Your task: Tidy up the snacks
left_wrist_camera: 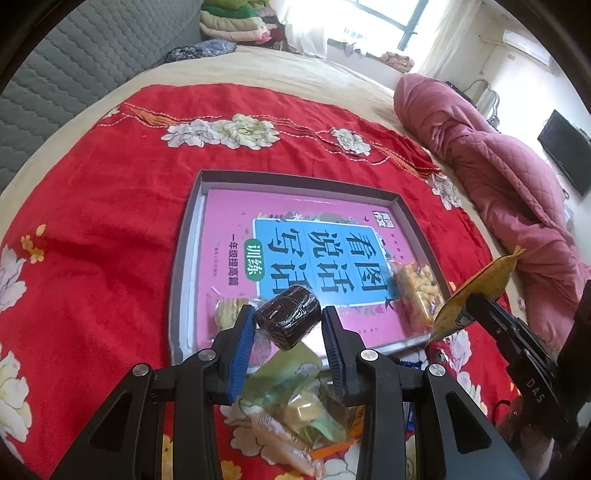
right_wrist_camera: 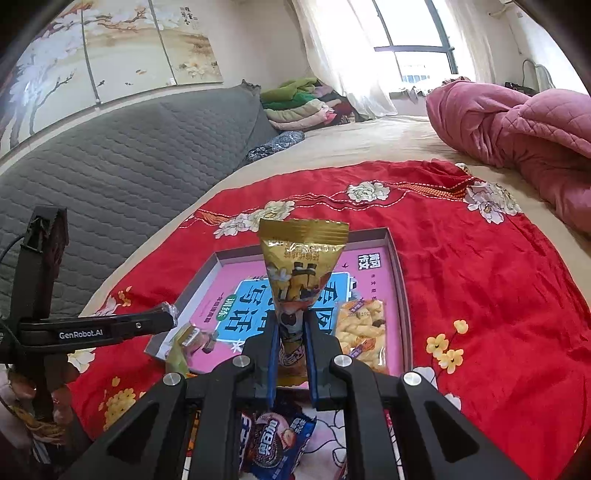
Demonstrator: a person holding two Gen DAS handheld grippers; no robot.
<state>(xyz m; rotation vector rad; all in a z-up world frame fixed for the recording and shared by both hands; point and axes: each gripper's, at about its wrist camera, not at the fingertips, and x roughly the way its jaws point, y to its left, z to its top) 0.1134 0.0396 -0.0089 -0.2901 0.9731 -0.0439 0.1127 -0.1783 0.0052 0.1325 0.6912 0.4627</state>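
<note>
Holding pink book (left_wrist_camera: 295, 236), cracker packet (left_wrist_camera: 419, 291): tray (left_wrist_camera: 181, 258)

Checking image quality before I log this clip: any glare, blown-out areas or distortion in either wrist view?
Left wrist view: the window is blown out white, the red cloth bows with fisheye curvature, and the dark wrapped snack in the left gripper shows small highlights. Right wrist view: the window is overexposed; the gold packet glints near its top.
</note>
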